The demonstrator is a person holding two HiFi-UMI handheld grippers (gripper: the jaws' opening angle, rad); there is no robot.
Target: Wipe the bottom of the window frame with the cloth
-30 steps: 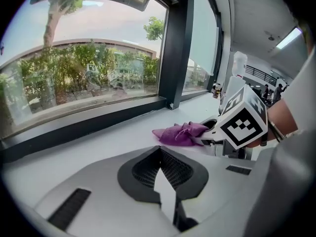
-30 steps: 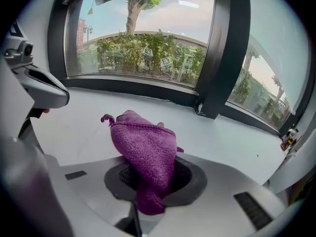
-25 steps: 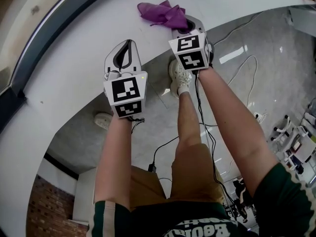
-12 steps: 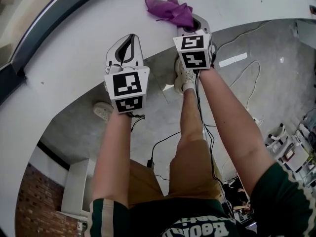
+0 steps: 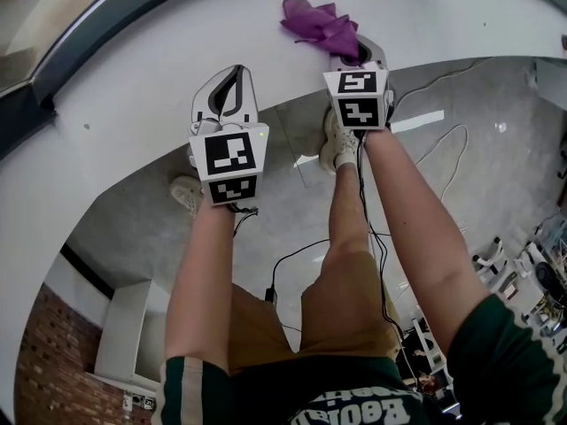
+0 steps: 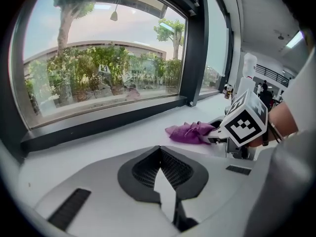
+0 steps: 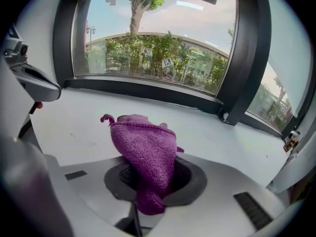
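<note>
dark window frame [image 5: 84,42] curving along far left, smooth, lower run cut off by the picture edge. matte white sill [image 5: 115,122] just beside it. left gripper [image 5: 235,71] clenched empty over the sill, ribbed dark pads [image 6: 148,169] meeting at the tips. right gripper [image 5: 353,53] clamped on the purple cloth [image 5: 321,25], nubby knit, crumpled, bunched between the jaws, loose end spilling forward onto the sill, apart from the frame. right jaw tips buried under fabric in head view.
</note>
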